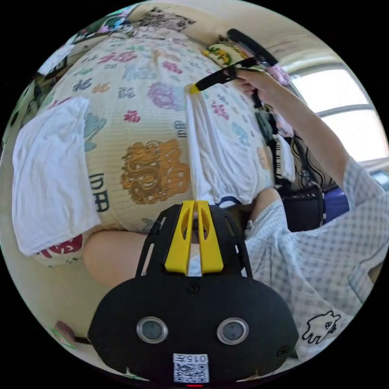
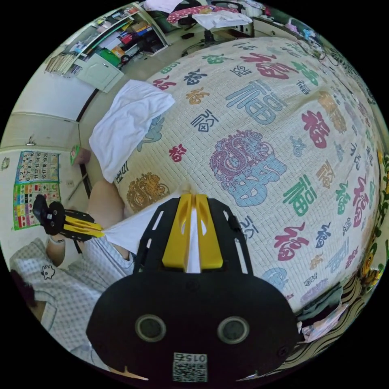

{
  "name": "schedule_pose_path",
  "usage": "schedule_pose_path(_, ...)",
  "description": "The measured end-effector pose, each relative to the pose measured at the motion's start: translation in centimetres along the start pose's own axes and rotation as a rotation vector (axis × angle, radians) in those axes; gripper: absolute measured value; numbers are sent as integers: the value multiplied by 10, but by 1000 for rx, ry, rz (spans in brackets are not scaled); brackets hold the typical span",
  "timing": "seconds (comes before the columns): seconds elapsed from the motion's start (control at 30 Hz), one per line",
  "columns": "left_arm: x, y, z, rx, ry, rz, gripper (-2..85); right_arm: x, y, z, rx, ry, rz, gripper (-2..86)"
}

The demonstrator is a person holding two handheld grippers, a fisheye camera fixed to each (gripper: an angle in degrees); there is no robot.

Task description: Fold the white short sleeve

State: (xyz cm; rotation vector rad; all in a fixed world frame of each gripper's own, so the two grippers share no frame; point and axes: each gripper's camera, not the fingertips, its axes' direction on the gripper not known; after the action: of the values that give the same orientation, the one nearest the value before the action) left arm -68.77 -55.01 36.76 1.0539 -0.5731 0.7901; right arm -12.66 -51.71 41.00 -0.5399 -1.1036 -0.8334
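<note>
Left gripper view: left gripper [image 1: 193,204] at near centre, 2 yellow jaws drawn together on an edge of the white short sleeve [image 1: 214,162], cloth pinched between the tips. Shirt stretched taut away from it, hanging over the near right part of the bed [image 1: 133,121], up to the right gripper [image 1: 193,88], seen here from outside, yellow tip clamped on the far end of the cloth, a hand [image 1: 253,83] on its black handle. Bare forearm and a checked sleeve [image 1: 324,251] on the right, bright window [image 1: 344,109] beyond. Bare knee [image 1: 109,255] against the near bed edge. Folded white garment [image 1: 48,174] on the left corner of the bed, well apart from the held shirt.

Right gripper view: right gripper [image 2: 193,198] at near centre, jaws closed with a strip of white cloth showing between them. White short sleeve [image 2: 133,231] running left from the tips to the left gripper [image 2: 99,233], seen small at the left edge, yellow jaws pinched on the cloth's corner. Broad spread of the bed's printed mat [image 2: 263,133] to the right and far side. Folded white garment [image 2: 125,117] at far left on the bed corner. Shelves [image 2: 109,44] at far left, poster [image 2: 34,186] on the left wall, white cloth [image 2: 221,18] heaped beyond the far bed edge.
</note>
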Motion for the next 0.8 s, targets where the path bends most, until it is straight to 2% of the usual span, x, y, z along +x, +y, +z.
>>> schedule_pose_path(0.17,86,7,32,-12,88,187,-4,45,114,-51,118,-139,27,-3)
schedule_pose_path(0.33,180,-8,115,-98,150,387,-3,109,255,-78,220,-208,137,-2)
schedule_pose_path(0.53,272,-28,228,-202,64,592,-3,180,359,-62,272,-269,264,4)
schedule_pose_path(0.8,328,-39,323,-341,-17,671,10,232,440,-45,360,-366,296,19)
